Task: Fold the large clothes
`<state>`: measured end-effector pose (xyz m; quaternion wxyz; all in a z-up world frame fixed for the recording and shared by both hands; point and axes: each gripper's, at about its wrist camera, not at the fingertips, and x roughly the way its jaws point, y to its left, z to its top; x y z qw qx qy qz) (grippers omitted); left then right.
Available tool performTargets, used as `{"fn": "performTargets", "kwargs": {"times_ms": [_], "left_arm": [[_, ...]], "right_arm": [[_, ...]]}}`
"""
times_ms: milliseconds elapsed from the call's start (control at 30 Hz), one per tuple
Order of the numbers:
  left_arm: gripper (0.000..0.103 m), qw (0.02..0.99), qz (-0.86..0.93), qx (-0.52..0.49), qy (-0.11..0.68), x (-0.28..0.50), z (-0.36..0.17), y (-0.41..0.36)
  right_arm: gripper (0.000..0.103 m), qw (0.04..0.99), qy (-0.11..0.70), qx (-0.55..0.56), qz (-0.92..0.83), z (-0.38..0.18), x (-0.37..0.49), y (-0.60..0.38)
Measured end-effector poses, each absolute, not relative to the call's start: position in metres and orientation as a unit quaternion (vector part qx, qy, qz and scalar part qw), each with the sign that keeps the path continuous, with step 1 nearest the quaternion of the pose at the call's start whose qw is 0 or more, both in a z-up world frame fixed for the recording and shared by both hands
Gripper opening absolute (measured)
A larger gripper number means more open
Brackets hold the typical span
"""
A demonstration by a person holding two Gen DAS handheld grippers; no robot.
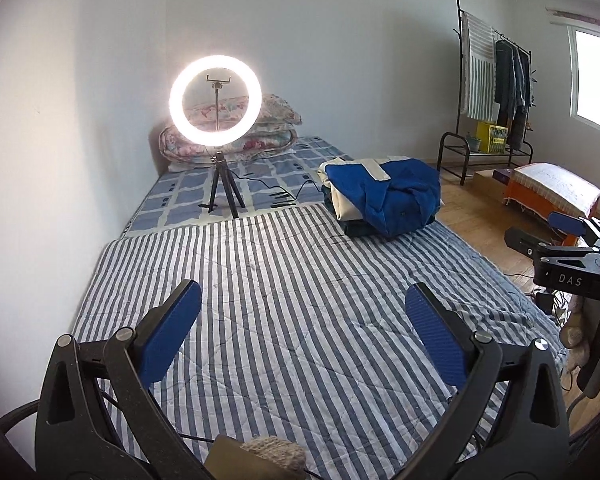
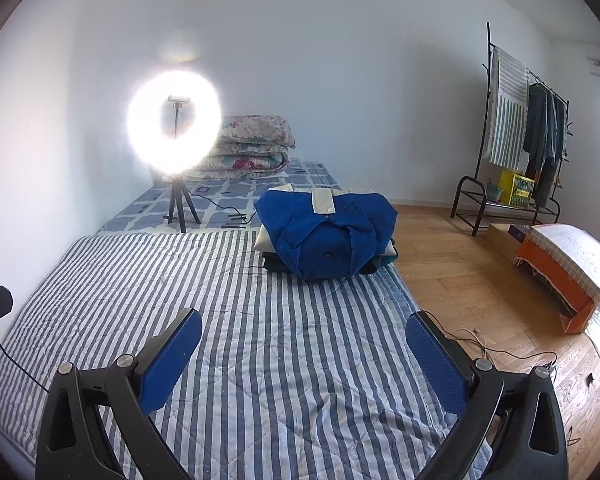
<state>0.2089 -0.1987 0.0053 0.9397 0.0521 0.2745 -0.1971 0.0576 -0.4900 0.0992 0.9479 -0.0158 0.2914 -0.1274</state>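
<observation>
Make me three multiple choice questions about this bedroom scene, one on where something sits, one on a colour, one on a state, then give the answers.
1. Where does the folded pile of clothes lie?
A. on the striped quilt
B. on the floor
C. on the clothes rack

2. What colour is the top garment on the pile?
A. red
B. blue
C. black

3. How is the ring light?
A. off
B. fallen over
C. lit

Answers: 1 A, the pile rests on the quilt near its floor-side edge. 2 B, the top fabric is blue with a cream band. 3 C, it glows on its upright tripod.
</observation>
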Motion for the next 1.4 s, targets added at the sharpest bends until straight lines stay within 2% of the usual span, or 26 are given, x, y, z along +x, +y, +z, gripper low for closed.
{"fn": "performTargets", "kwargs": {"times_ms": [1400], "left_arm": [[0.103,0.944,-0.197,0.052,0.26,0.202,0.018,-0.199]], "right_arm": [[0.103,0.949,0.288,-0.006,-0.132,0.101,0.059,-0.493]]}}
